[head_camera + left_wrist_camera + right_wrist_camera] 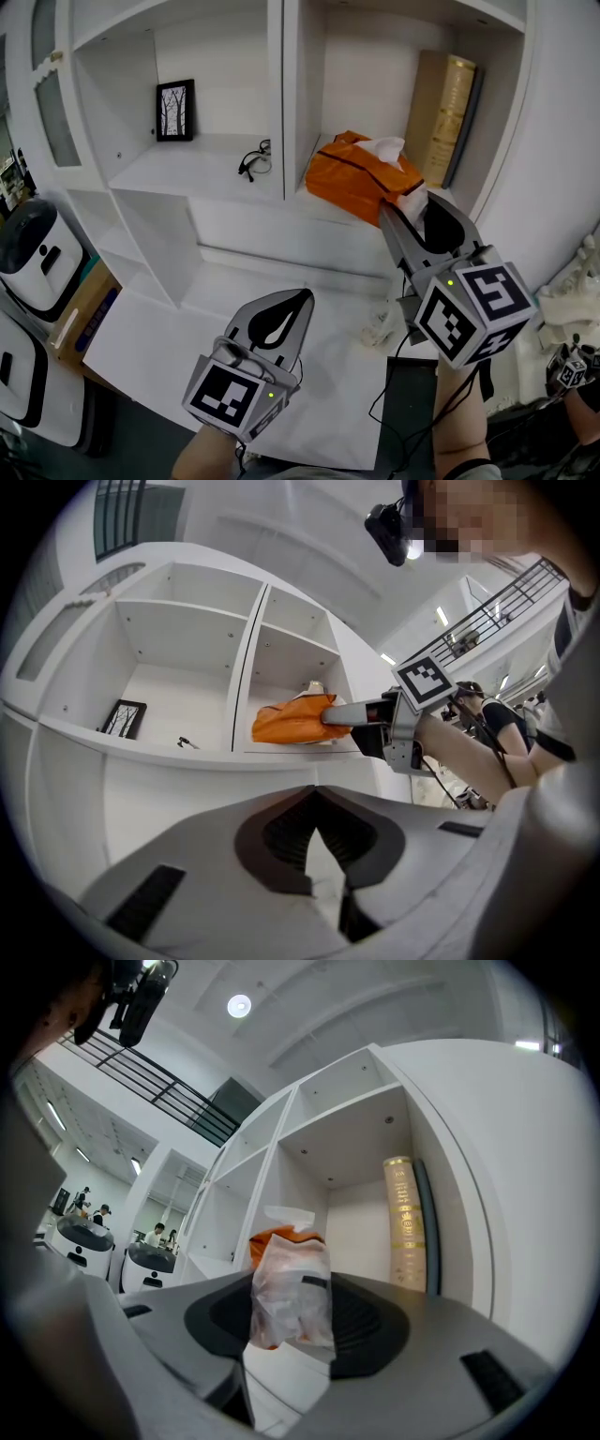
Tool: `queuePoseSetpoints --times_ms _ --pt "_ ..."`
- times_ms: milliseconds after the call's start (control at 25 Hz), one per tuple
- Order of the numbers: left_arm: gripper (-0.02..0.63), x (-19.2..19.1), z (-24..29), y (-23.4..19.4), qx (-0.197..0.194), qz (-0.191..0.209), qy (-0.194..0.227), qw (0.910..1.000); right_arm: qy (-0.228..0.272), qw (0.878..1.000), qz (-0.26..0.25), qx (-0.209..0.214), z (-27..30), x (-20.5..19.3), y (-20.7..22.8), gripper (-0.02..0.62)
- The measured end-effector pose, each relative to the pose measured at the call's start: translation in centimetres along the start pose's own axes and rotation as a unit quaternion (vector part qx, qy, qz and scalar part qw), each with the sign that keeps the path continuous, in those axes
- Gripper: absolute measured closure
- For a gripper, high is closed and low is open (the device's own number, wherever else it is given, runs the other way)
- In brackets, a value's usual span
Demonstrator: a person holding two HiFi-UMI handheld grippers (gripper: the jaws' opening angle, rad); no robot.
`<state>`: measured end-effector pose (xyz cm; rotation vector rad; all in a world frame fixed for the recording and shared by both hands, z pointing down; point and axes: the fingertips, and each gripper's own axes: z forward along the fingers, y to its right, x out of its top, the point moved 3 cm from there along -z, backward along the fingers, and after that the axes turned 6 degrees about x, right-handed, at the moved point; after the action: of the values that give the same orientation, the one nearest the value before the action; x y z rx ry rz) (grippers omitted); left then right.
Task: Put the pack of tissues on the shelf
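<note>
The right hand-held gripper (403, 200) pinches the clear end of the orange pack of tissues (354, 174) on the shelf (323, 209), while the left hand-held gripper (317, 790) is closed, holding nothing.

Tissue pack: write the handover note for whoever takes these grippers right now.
Right gripper: jaws shut on the clear end of the pack of tissues.
Left gripper: jaws shut, empty, held low in front of the shelf.
Pack: lying in the shelf's right compartment near the front edge, in front of a tall gold box.
Done: pack appears to rest on the shelf.
Left: open the right jaws and draw back.
</note>
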<state>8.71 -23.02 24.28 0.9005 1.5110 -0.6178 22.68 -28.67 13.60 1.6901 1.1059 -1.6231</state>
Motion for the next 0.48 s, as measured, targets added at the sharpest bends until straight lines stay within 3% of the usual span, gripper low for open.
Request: queuePoseSetpoints --times_ms 160,480 --pt "0.571 -0.4 -0.2 0.0 -0.001 -0.016 -0.025 0.9995 -0.004 1.000 -0.002 -0.009 0.7 -0.2 0.3 0.374" --pt "0.571 -0.7 0.1 -0.8 0.000 -0.019 -0.028 0.9994 -0.004 1.000 0.009 -0.020 2.0 -0.7 1.1 0.370"
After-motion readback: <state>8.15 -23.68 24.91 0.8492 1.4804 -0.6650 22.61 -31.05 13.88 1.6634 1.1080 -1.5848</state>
